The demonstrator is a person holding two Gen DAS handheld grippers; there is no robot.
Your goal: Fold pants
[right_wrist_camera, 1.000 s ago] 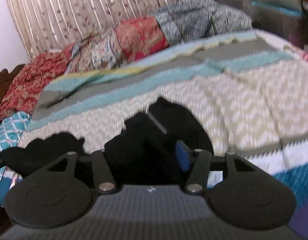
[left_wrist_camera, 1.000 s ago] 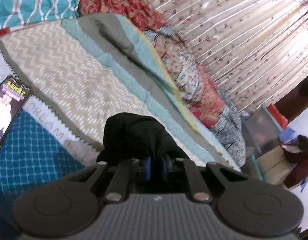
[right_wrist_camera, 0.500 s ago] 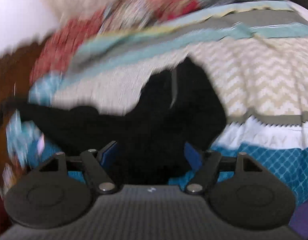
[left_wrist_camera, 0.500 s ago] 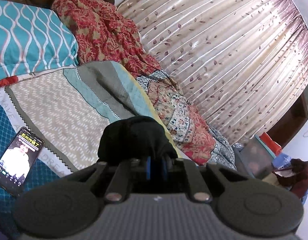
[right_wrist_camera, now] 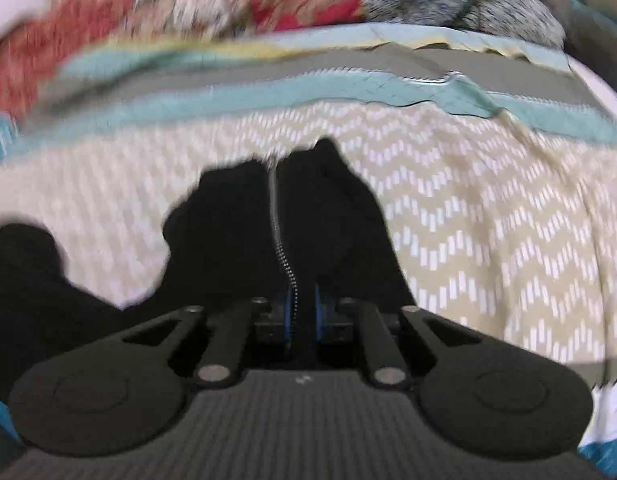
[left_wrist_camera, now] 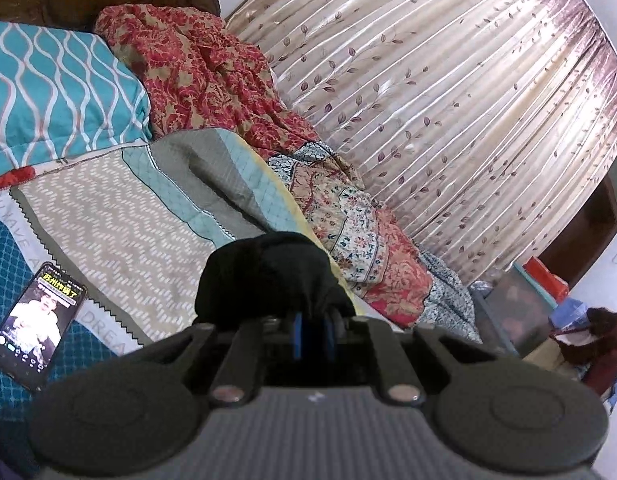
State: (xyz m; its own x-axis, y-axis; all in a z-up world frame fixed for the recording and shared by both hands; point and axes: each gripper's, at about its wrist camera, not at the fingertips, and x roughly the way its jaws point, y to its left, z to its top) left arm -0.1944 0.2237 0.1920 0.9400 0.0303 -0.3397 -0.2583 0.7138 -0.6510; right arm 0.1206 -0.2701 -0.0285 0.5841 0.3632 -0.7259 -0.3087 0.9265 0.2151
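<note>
The black pants (left_wrist_camera: pixel 268 276) bunch over my left gripper (left_wrist_camera: pixel 310 334), which is shut on the fabric and holds it raised above the bed. In the right wrist view the pants (right_wrist_camera: pixel 236 232) spread over the quilt, with a silver zipper (right_wrist_camera: pixel 282 248) running down to my right gripper (right_wrist_camera: pixel 300 316). Its blue pads are closed on the cloth at the zipper. More black fabric trails to the left (right_wrist_camera: pixel 24 280). The pinched part is hidden between the pads in both views.
The patterned quilt (left_wrist_camera: pixel 120 220) covers the bed. A phone (left_wrist_camera: pixel 34 324) with a lit screen lies on it at the left. A teal pillow (left_wrist_camera: pixel 56 92) and red floral bedding (left_wrist_camera: pixel 212 72) lie at the far side. Curtains (left_wrist_camera: pixel 448 100) hang behind. Boxes (left_wrist_camera: pixel 520 312) stand at the right.
My right gripper was open over the pants and has now closed on them at the zipper. My left gripper has risen with its bunch of fabric; the phone looks farther below.
</note>
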